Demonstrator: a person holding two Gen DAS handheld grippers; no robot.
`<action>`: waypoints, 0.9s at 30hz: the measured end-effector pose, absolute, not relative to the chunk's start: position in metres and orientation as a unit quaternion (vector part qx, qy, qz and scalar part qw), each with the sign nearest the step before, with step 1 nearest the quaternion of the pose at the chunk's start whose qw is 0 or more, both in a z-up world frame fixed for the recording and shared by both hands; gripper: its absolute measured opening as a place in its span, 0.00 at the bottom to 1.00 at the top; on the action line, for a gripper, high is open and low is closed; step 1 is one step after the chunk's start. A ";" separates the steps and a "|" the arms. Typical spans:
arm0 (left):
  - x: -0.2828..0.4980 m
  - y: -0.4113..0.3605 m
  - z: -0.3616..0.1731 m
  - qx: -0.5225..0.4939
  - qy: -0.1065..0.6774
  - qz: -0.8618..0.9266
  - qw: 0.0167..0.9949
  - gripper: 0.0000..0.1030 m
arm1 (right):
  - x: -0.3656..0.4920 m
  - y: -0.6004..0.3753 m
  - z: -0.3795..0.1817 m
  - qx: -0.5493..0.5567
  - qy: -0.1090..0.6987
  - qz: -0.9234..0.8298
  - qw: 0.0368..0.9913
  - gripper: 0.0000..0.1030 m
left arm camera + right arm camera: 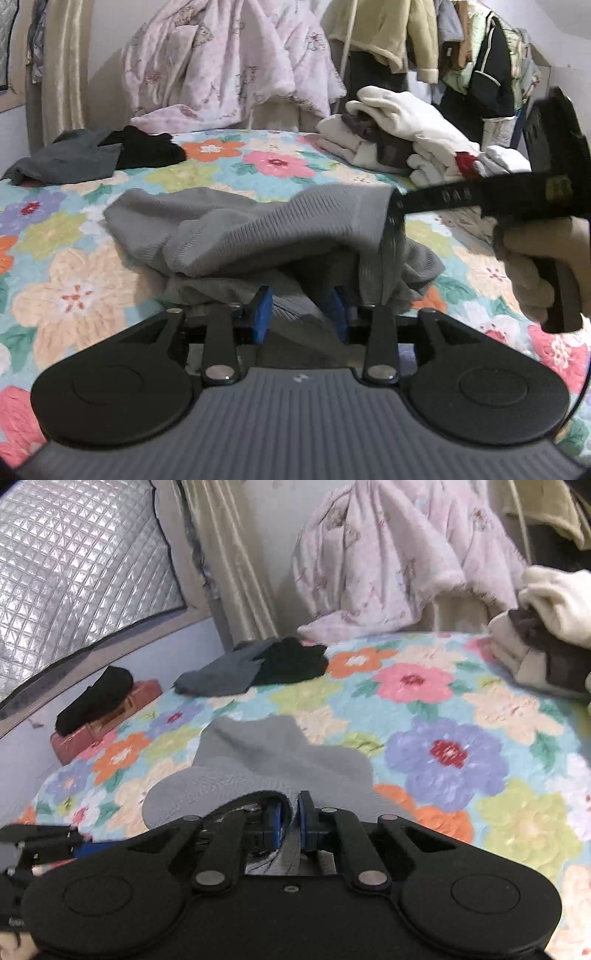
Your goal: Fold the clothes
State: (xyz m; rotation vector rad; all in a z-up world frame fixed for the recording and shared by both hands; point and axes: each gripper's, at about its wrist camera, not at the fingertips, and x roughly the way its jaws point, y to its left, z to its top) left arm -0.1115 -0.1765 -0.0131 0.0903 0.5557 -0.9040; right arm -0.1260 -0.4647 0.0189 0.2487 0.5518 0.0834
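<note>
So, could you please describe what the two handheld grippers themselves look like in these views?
Both share one design: the left gripper has a ribbed grey body, two round black side housings, and black linkage arms with silver pivot pins ending in blue-padded fingers. The right gripper looks all black, with the same blue pads. No cables show.

— What sort of place?
— A home bedroom. A bed under a flower-patterned quilt [277, 162], a pink duvet [229, 62] heaped at the wall, a beige curtain [225, 554].
— More signs?
— Clothes hanging on a rack [480, 48], folded white garments [413, 125] piled on the bed, dark socks [288, 661] lying about.
</note>
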 end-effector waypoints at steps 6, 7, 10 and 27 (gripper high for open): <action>-0.137 -0.192 -0.014 0.115 0.217 -0.471 0.847 0.60 | -0.124 -0.469 0.028 0.187 0.227 0.109 0.950 0.10; -0.139 -0.194 -0.016 0.122 0.213 -0.471 0.847 0.64 | -0.122 -0.470 0.030 0.199 0.222 0.120 0.947 0.10; -0.134 -0.202 -0.025 0.114 0.213 -0.486 0.840 0.77 | -0.117 -0.464 0.035 0.207 0.215 0.149 0.943 0.12; -0.108 -0.160 0.028 -0.048 0.248 -0.527 0.811 0.05 | -0.137 -0.449 0.079 0.177 0.169 0.204 0.948 0.12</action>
